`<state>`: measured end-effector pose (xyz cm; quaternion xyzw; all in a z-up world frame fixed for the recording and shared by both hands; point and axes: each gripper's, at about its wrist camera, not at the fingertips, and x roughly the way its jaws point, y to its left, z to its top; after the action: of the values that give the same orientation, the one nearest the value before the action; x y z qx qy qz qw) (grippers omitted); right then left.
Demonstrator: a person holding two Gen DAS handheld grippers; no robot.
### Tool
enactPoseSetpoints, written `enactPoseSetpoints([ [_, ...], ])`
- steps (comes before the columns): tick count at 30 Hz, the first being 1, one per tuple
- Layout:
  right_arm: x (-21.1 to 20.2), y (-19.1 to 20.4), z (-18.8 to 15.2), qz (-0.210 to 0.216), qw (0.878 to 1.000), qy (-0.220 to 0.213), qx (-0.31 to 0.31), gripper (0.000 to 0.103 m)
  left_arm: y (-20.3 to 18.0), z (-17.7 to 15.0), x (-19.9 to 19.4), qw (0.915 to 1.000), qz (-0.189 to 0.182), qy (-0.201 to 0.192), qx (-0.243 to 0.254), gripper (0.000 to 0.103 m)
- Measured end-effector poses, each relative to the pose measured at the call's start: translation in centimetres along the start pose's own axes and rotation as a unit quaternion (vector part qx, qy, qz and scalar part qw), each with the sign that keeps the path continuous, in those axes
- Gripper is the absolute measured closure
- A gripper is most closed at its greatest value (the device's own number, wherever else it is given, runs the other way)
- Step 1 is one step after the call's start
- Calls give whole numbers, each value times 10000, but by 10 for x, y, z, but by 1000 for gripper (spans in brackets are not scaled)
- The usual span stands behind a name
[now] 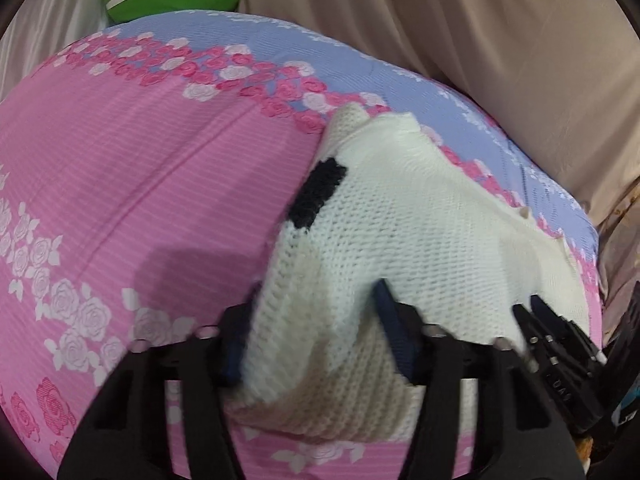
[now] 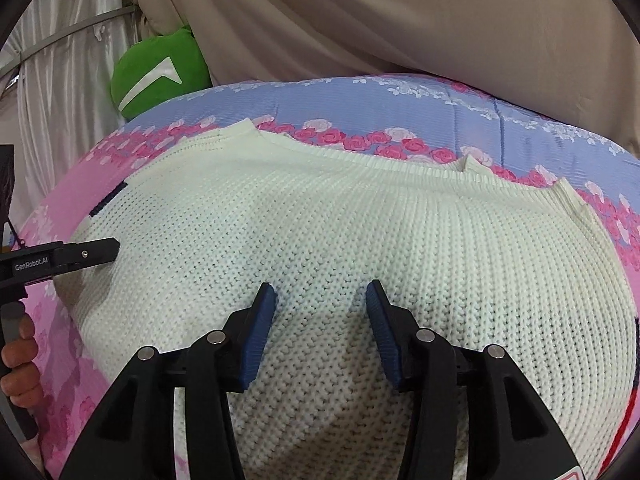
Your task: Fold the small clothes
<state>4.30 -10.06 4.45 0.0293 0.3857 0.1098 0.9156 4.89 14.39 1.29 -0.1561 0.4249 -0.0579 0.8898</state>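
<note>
The cream sweater (image 2: 340, 240) lay spread on the pink floral bed (image 1: 140, 180), its left edge bunched and pinched in the left gripper (image 1: 316, 336) jaws. The right gripper (image 2: 320, 332) hovered over its near middle, jaws apart, gripping nothing.

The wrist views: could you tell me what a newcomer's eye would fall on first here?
First, the cream knitted sweater spread across the middle of the pink and blue rose-print bedspread. Next, the left gripper, whose blue-padded fingers have a bunched edge of the knit between them, while the right gripper stands open over the sweater. A bright green cushion sits at the far left edge.
</note>
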Motion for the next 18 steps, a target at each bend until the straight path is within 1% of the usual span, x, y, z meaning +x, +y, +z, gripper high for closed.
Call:
enactPoseSetpoints([
  [1,0,0,0,13,10000,-8,13,56,-4,2,-4,10000,9,-45,22,72],
  [2,0,0,-1,26,10000,-16,32,56,-9,4,-9,9999,-19,-109,68,75],
  [4,-1,0,-1,61,10000,-25,62,55,-23,8,-23,9993,-137,-302,192,77],
  [8,-11,-9,-2,271,9992,-48,281,54,-66,11,-52,9947,-412,-669,666,78],
  [10,-25,-21,-6,459,9974,-109,537,50,-94,9,-62,9900,-577,-802,1003,78],
  [11,-33,-27,-9,468,9968,-162,633,46,-107,7,-65,9876,-647,-836,1161,79],
  [13,-53,-46,-22,401,9948,-292,888,43,-138,0,-67,9815,-779,-885,1506,79],
  [15,-74,-72,-41,397,9906,-382,1250,43,-168,-8,-63,9745,-987,-810,1843,79],
  [18,-102,-116,-69,330,9814,-425,1845,43,-211,-24,-47,9635,-1227,-625,2296,79],
])
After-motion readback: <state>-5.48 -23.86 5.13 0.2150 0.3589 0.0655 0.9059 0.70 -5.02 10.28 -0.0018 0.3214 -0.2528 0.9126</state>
